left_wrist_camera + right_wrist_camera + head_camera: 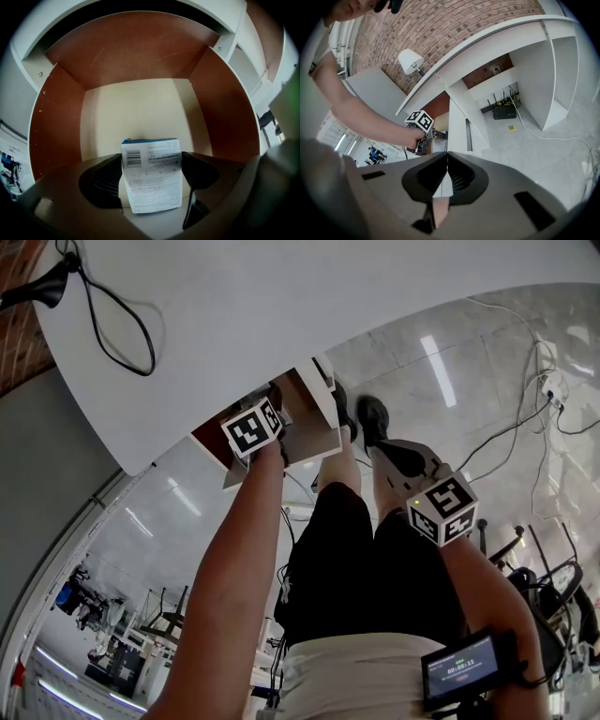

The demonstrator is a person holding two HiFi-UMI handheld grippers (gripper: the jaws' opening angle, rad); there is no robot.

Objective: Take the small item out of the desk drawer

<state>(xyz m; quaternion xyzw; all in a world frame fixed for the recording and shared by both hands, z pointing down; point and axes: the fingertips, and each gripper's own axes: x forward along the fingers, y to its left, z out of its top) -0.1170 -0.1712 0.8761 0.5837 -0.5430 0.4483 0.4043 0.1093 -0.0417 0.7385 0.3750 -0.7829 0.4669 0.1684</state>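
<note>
The desk drawer (317,418) stands pulled out under the white desk top (281,306). Its inside shows in the left gripper view: brown walls and a bare cream bottom (136,108). My left gripper (152,171) reaches into it and is shut on a small white box (151,159) with a barcode, fine print and a blue top edge. The box stands upright between the black pads. In the head view only the left gripper's marker cube (251,427) shows at the drawer mouth. My right gripper (447,157) is shut on nothing and hangs off to the right (386,454), away from the drawer.
A black cable (112,324) loops over the desk top beside a lamp base (37,287). The person's legs and black shoes (372,418) stand before the drawer. A router (505,112) sits under the desk and cables (525,418) trail over the floor at the right.
</note>
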